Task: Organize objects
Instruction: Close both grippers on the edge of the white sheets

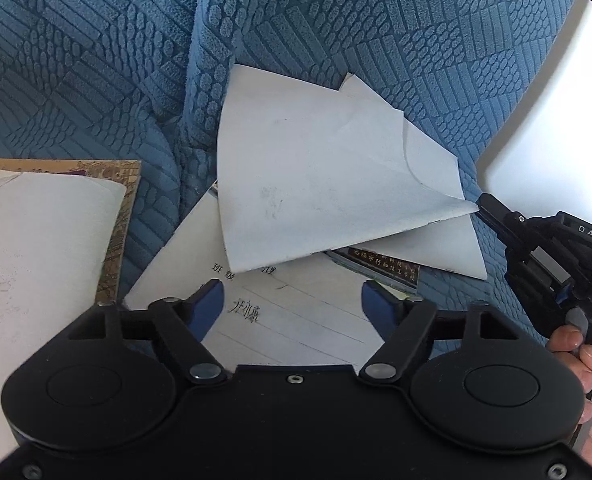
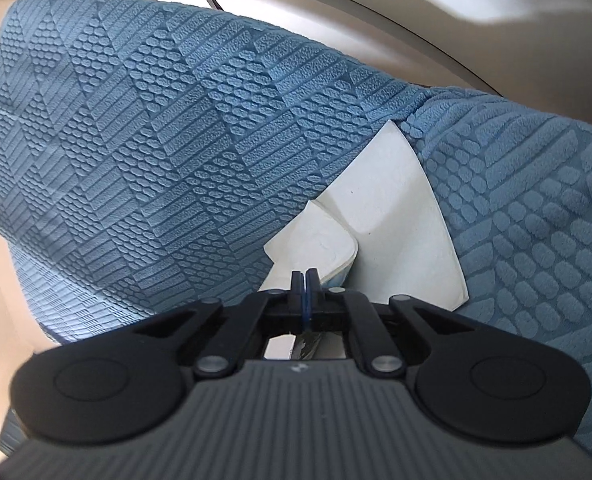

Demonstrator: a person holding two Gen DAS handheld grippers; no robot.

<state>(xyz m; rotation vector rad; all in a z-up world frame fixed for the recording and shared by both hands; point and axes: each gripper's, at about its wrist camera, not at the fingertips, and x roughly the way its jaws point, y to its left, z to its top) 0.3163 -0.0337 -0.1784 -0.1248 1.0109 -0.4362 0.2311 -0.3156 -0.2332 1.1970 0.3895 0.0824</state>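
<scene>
Blue-padded fingers (image 1: 211, 300) of the left gripper (image 1: 291, 300) stand wide apart, pointing down at a lined sheet (image 1: 296, 320) bearing handwritten characters; nothing lies between the pads. Lying flat on the blue textured sofa cover (image 1: 95, 60), the lined sheet is partly overlapped at its far end by a curled white paper (image 1: 316, 184). From the right of the left wrist view, the right gripper (image 1: 480, 205) reaches in with its fingertips pressed together on the pointed corner of that curled paper, lifting the corner off the sheets below. In the right wrist view the same gripper (image 2: 304, 276) shows its two fingers closed flat against each other, with the white paper (image 2: 392, 224) fanning out beyond them toward the crease between the sofa cushions. A dark printed booklet edge (image 1: 380, 266) shows beneath the curled paper. A person's hand (image 1: 588, 364) grasps the handle of the right gripper. At the left, another white sheet (image 1: 43, 248) rests on a tan patterned book (image 1: 125, 208), apart from the pile. A pale wall (image 1: 556, 92) borders the sofa at the right.
</scene>
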